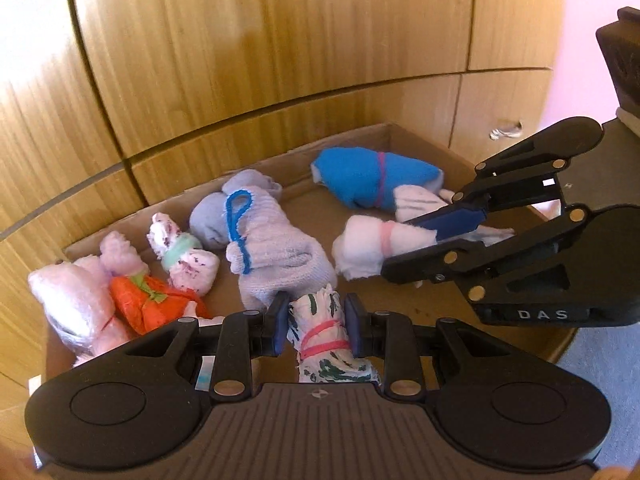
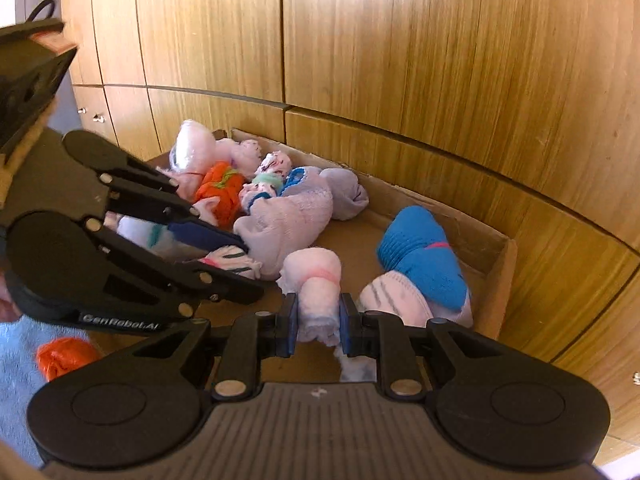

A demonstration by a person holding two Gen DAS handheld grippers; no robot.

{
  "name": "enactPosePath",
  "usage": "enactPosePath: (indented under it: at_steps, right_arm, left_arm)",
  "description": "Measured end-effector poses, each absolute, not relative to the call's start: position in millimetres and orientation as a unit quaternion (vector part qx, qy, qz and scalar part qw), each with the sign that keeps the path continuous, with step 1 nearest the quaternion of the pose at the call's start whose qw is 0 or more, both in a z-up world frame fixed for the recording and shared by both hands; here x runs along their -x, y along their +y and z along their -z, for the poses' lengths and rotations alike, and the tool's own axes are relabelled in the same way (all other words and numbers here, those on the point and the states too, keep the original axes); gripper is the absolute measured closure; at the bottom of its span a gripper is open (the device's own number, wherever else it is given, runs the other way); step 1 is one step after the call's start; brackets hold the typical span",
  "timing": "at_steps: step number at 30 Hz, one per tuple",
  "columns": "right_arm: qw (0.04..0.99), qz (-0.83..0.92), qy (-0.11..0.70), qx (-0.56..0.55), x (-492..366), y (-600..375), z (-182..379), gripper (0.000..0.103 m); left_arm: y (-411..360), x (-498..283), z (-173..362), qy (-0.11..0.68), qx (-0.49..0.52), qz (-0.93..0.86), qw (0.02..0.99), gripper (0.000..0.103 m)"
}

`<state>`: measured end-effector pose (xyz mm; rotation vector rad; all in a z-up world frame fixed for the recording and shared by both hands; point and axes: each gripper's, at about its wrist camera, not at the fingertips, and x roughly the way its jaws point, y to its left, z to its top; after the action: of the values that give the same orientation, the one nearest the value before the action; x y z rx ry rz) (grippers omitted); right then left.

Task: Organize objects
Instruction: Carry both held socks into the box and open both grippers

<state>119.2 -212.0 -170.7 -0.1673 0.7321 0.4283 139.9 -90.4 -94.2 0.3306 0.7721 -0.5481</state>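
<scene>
Both tongs carrying sock bundles over the cardboard box [image 1: 404, 130]

Left wrist: left tongs [image 1: 316, 330] clenched on the green-striped bundle [image 1: 320, 332]. Right wrist: right tongs [image 2: 318, 320] grasping the pink-banded roll [image 2: 318, 292] above the box floor. Placement step, seemingly; next, lower into bare space and release.

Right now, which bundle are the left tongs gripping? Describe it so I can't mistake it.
Look in the cardboard box against the wooden cabinet. At its near edge, the left tongs pinch a white sock roll. Only this one has green markings and a red band around it.
</scene>
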Motion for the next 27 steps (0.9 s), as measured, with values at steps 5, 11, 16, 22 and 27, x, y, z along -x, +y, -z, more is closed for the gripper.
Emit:
enactPosePath:
  at_steps: [5,11,16,22,27]
  right_arm:
    - [0.906,-0.206,0.36,0.088,-121,-212,175,0.084]
    - [0.897,-0.208,0.375,0.109,-120,-205,176,0.083]
    - [0.895,-0.209,0.38,0.105,-120,-206,175,0.081]
    - [0.894,-0.211,0.378,0.113,-114,-208,173,0.08]
    - [0.897,-0.208,0.376,0.107,-113,-213,169,0.075]
  left_arm:
    - [-96,-143,99,0.367,-0.154,0.262,0.879,0.069]
    - [-100,-139,99,0.366,-0.173,0.259,0.877,0.068]
    - [-100,-137,97,0.374,-0.173,0.262,0.873,0.065]
    - [-102,-133,96,0.374,-0.179,0.266,0.87,0.057]
    - [-105,-133,96,0.373,-0.185,0.264,0.87,0.042]
